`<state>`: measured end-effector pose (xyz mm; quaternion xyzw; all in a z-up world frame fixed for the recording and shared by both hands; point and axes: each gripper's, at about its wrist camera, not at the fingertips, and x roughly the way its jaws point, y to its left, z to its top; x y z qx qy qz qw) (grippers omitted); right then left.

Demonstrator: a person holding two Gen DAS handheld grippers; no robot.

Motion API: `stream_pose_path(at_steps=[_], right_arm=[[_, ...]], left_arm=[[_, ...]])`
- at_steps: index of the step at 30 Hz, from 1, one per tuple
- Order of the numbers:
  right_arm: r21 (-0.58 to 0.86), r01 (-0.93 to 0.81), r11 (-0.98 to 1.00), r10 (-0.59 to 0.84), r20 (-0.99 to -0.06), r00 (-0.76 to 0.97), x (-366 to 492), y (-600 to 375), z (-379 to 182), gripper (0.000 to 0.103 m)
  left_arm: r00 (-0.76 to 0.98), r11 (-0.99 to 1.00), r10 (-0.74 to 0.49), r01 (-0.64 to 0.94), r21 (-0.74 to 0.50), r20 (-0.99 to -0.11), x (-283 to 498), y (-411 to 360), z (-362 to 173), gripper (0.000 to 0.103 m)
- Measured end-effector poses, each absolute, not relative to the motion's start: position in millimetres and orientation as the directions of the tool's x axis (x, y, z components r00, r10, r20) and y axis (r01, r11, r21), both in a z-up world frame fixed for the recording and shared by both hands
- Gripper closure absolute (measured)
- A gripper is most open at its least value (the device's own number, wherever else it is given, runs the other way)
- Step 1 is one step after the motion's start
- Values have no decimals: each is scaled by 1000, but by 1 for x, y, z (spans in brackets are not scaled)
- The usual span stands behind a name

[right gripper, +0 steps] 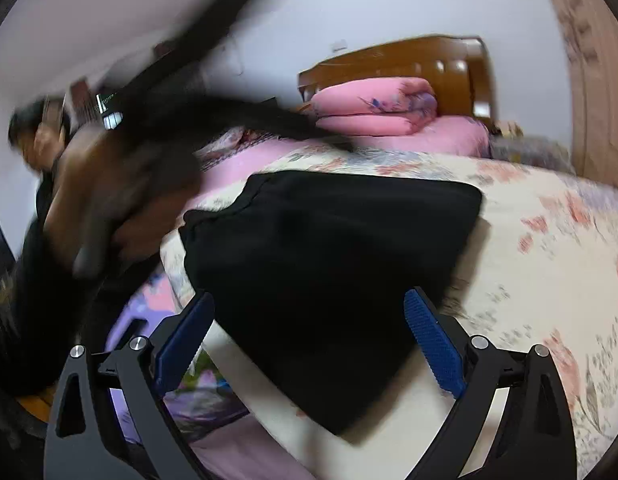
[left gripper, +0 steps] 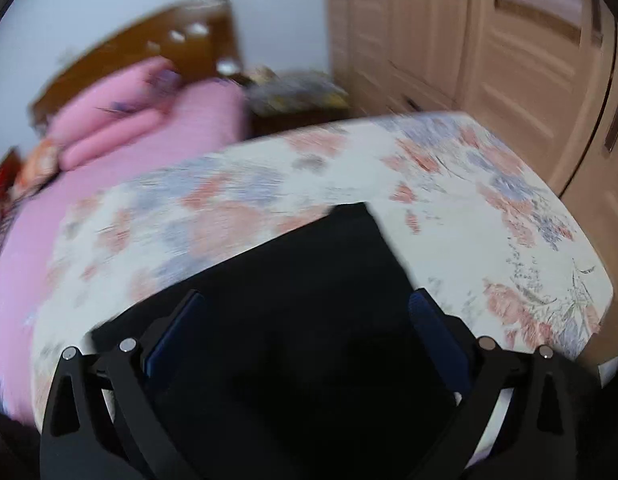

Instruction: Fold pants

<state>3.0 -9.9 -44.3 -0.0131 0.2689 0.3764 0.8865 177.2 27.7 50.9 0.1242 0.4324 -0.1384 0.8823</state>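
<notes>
Your pants [right gripper: 333, 248] lie on the floral-covered desk [right gripper: 549, 240], already gathered into a compact black block with squared edges, one corner reaching toward the near edge of the desk under your right tool [right gripper: 309, 340]. In the left wrist view the same black cloth [left gripper: 301, 300] fills the space ahead of your left tool [left gripper: 305, 340].

Expect soft, limp fabric with little weight: it will sag and drape the moment you lift it, and layers can slide over each other, so a pinch through only the top layer would likely peel the fold open. The surface looks matte, not slick, though the blur hides any seam or waistband detail. Take hold at a corner or along an edge, with all layers inside the pinch, and keep the two holds level so the block does not twist.

Both tools stand wide, blue pads [right gripper: 433, 344] spread far apart, gripping nothing. Whether the left tool touches the cloth or hovers above it cannot be told.

Beyond the desk sits a bed with a pink sheet [left gripper: 157, 152], a rolled pink quilt [right gripper: 377, 108] against a wooden headboard [right gripper: 409, 60], and a pale wardrobe [left gripper: 489, 48]. Your arm [right gripper: 121, 184] blurs across the right wrist view.
</notes>
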Motion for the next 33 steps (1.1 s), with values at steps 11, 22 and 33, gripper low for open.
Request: stream_pose_path(at_steps=[11,22,33], right_arm=[[10,-666,746,543,-587,600,-17,22,-79,7],[161,-659,735,633,-512,581,-15,-13,-56,7],[263,-642,720,661,-544,518,40,2,-45,7]], left_arm=[[521,843,139,383,377,-842,242,-59,-30,1],[777,918,15,238,316,-629,185,-18,45,3],[671,995,96,-35,98,-736,87,195,-27,1]])
